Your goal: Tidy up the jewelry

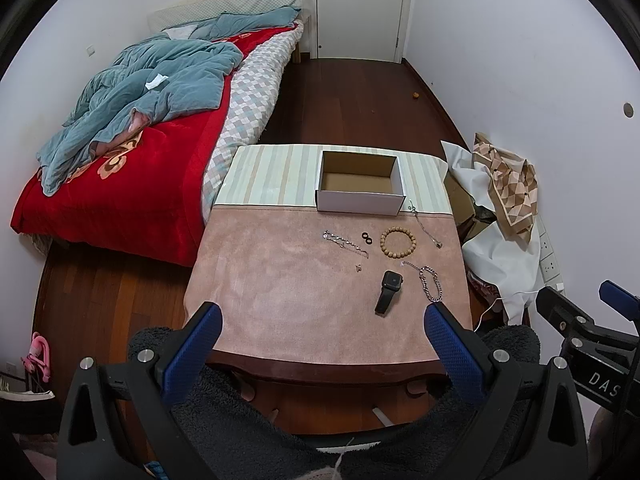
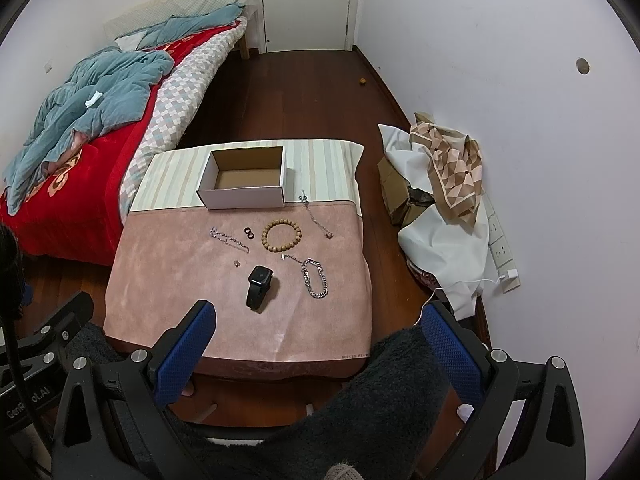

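Both cameras hang back from the near edge of the table (image 1: 320,304), high up and tilted down across it toward the door (image 1: 360,8) at the far wall. The left wrist view sits to the left, so the cardboard box (image 1: 359,184) falls right of centre; the right wrist view sits further right — the box (image 2: 246,180) shifts left of centre there. Neither is close to the tabletop. They share nearly everything — table, box, bed (image 2: 80,140), door.
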Tool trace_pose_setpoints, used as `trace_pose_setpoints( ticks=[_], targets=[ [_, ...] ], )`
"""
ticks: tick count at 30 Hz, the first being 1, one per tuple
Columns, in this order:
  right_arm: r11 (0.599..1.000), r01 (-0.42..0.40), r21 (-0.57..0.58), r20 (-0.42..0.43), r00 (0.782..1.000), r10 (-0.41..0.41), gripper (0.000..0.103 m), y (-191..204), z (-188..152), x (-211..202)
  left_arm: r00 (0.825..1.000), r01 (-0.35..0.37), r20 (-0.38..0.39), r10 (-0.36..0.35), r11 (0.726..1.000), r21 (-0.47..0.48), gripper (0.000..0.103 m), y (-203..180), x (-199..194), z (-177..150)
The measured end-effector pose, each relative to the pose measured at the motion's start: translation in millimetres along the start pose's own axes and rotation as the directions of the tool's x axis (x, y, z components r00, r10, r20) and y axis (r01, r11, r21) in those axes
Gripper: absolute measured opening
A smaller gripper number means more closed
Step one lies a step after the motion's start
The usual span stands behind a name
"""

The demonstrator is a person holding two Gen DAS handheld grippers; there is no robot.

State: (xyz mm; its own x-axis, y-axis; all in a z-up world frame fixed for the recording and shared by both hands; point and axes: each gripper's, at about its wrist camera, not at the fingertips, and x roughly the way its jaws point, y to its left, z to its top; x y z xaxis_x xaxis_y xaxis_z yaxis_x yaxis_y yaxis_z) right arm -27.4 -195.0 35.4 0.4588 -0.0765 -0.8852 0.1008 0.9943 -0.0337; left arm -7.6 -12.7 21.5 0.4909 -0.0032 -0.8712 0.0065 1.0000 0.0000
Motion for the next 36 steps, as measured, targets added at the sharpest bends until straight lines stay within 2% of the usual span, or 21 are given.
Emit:
trace_pose_setpoints(
  ticks=[6,12,16,19,23,28,33,36],
  targets=[
    [1.000,0.006,0.004,0.005,1.000,-0.006,0.103,-0.8,-0.6,1.5,1.000,-0.003,-0.001,0.003,1.000,0.000,0.103,-0.3,0.0,-0.1],
    [0.999,0.026,0.031,0.007,1.000,-0.027,0.103,-5.0,1.5,20.3,0.996,-0.073,0.054,0.073,0.997,0.001,0.103,1.8,13.4,8.7],
    [0.996,0.045,0.072,-0.005,0.999,-0.045,0.103,-13.6,6.4,48.6,0.990,-0.119,0.081,0.119,0.993,-0.001,0.103,4.2,39.8,19.0],
    [0.993,0.062,0.103,-0.030,0.998,-0.059,0.103,-22.5,7.4,78.3,0.987,-0.148,0.067,0.147,0.989,0.018,0.103,3.6,71.6,22.3],
    [0.989,0.076,0.129,-0.075,0.995,-0.067,0.103,-34.7,6.3,124.8,0.987,-0.160,-0.001,0.160,0.984,0.073,0.103,-6.6,119.7,17.8],
    [0.982,0.123,0.147,-0.154,0.983,-0.100,0.103,-53.2,-1.8,190.9,0.983,-0.109,-0.124,0.132,0.978,0.179,0.103,-41.0,184.9,4.9],
    [0.978,0.136,0.160,-0.224,0.970,-0.098,0.100,-69.5,-11.4,244.6,0.965,-0.032,-0.248,0.089,0.974,0.226,0.103,-70.2,240.8,-10.8],
    [0.975,0.142,0.169,-0.260,0.961,-0.095,0.100,-75.7,-18.6,268.9,0.952,0.019,-0.301,0.056,0.970,0.241,0.098,-83.0,263.2,-19.4]
  ],
)
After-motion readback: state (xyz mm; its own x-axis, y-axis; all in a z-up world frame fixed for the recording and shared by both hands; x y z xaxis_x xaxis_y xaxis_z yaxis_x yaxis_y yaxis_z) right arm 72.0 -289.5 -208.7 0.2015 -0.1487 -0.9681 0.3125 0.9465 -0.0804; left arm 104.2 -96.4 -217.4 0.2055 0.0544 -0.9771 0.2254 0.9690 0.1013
